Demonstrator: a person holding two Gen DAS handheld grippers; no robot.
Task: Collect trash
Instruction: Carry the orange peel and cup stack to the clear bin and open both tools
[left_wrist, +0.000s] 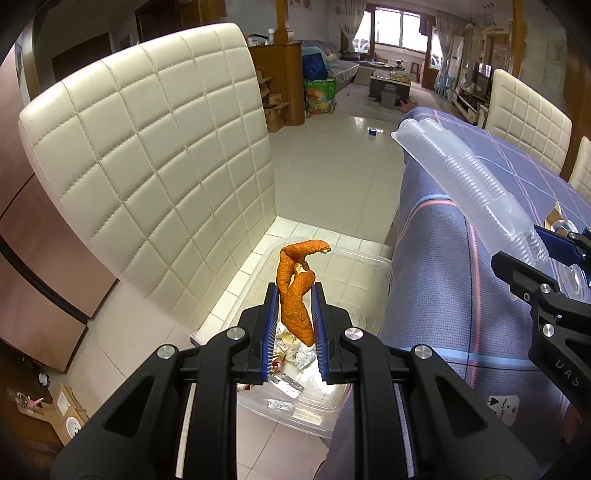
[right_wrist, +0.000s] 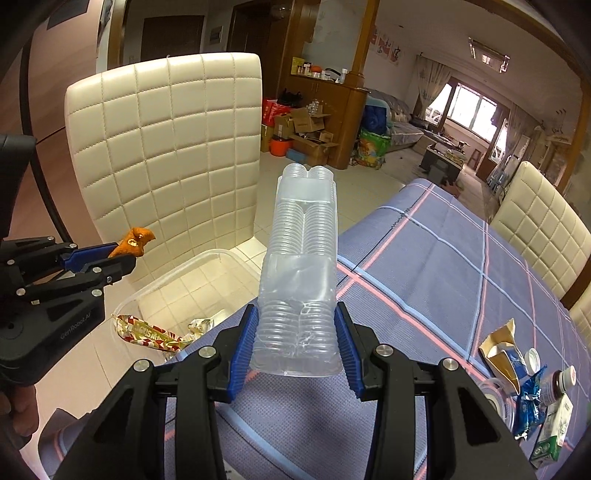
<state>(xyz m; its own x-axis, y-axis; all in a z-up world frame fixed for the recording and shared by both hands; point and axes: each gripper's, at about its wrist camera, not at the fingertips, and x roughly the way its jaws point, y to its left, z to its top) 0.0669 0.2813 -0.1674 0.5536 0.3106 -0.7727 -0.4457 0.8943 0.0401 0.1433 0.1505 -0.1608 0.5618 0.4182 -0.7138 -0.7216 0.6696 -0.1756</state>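
While held over the clear plastic bin (left_wrist: 325, 402) on the floor, ready to drop: curly orange peel (left_wrist: 295, 291) pinched in left gripper (left_wrist: 294, 332) jaws, clear ribbed plastic tray (right_wrist: 301, 280) squeezed in right gripper (right_wrist: 297, 343) jaws, by counter edge.

Left gripper (left_wrist: 294, 314) clamping orange peel (left_wrist: 295, 284) above clear bin (left_wrist: 354, 295), right gripper (left_wrist: 550, 254) gripping plastic tray (left_wrist: 461, 177)

The bin (right_wrist: 236, 258) sits on the chair (right_wrist: 166, 147) seat — left of the table (right_wrist: 424, 258) edge, wrappers (right_wrist: 147, 334) inside.
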